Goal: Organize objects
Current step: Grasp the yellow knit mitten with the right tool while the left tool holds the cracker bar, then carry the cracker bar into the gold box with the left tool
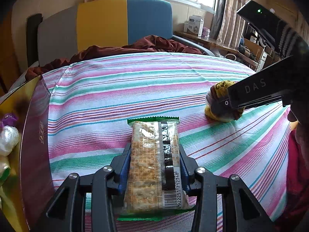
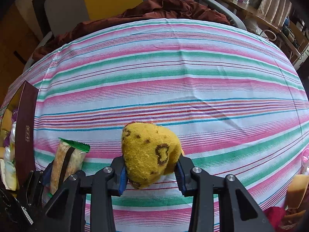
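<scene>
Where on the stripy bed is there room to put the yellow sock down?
The striped sheet is bare across its whole middle and far side, up to the dark red blanket. It is crowded on the left by the maroon box full of packets, and near the snack bar.

right tool (image 2: pixel 152 171) clamps yellow knit bundle (image 2: pixel 149 151) | striped sheet (image 2: pixel 173 73) beneath (snack bar (image 2: pixel 66 161) left)
</scene>
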Demonstrator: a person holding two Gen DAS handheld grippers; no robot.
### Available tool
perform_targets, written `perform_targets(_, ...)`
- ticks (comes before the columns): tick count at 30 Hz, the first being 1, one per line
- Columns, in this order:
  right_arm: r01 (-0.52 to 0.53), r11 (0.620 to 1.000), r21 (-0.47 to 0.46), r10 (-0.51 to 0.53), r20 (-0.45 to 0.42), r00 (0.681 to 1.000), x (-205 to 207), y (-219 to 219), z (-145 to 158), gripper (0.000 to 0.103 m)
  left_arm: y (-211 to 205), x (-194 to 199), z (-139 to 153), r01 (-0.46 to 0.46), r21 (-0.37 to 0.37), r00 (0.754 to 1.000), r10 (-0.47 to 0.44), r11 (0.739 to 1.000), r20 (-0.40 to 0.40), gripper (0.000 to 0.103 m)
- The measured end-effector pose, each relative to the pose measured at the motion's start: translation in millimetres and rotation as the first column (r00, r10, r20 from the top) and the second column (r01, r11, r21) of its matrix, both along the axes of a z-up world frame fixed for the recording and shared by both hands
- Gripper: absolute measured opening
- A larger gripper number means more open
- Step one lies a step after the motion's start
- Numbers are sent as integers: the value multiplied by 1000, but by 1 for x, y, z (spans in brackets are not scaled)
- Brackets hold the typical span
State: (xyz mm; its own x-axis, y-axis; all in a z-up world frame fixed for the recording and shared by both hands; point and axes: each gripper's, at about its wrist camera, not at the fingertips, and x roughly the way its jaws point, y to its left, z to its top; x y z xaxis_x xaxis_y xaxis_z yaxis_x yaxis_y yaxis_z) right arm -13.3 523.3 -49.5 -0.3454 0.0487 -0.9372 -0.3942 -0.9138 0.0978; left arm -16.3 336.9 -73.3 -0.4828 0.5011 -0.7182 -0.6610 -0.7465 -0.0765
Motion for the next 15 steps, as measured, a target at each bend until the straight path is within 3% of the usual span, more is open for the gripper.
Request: perform_targets(15, 6, 1000, -23, -7, -11, 1000, 1, 9, 3, 40, 4, 4, 0, -6, -29, 1000, 5, 1000, -25, 44)
